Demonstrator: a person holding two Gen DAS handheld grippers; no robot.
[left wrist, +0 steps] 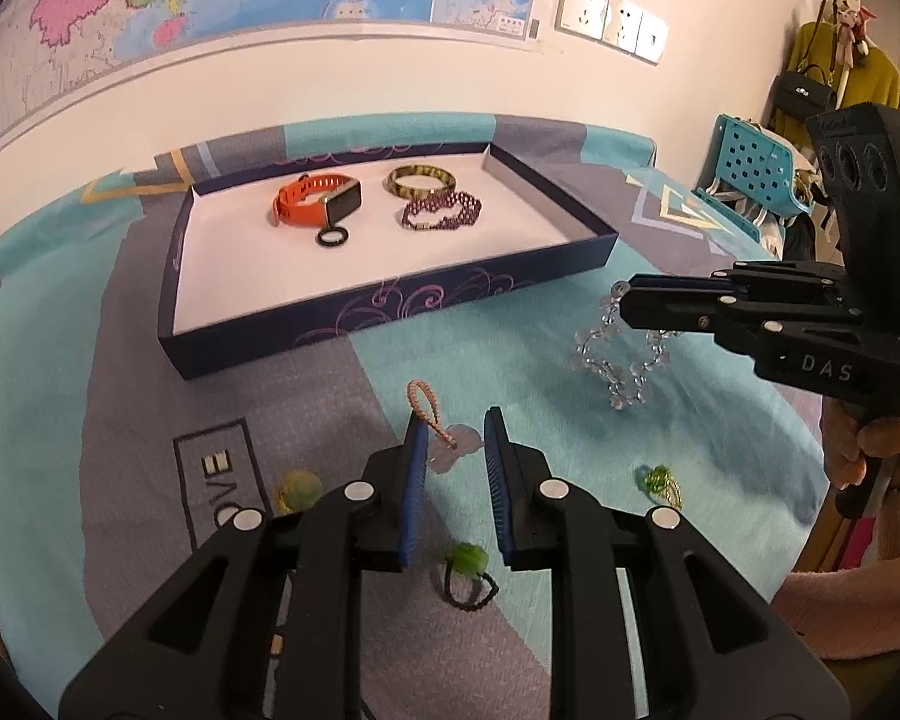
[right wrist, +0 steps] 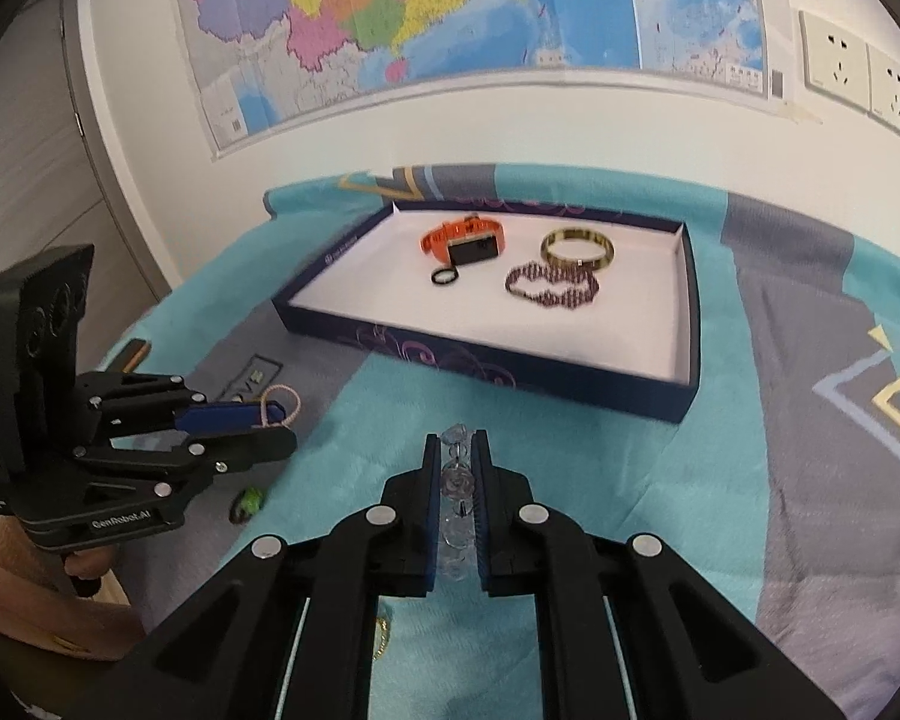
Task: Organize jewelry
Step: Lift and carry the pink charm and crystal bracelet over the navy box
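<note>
The right gripper (right wrist: 456, 450), black with blue pads, is pinching a clear crystal bead bracelet (right wrist: 455, 480) between its fingers, and the bracelet hangs above the turquoise and grey cloth (right wrist: 630, 510) on the worktop, near the front wall of the dark blue cardboard tray (right wrist: 684, 384). The left gripper (left wrist: 453, 426) is pressed nearly together, with a pink braided cord loop (left wrist: 429, 408) between its pads. Inside the tray lie an orange strap watch (right wrist: 465, 243), a small black ring (right wrist: 445, 276), a gold-green bangle (right wrist: 577, 247) and a purple bead bracelet (right wrist: 552, 287).
</note>
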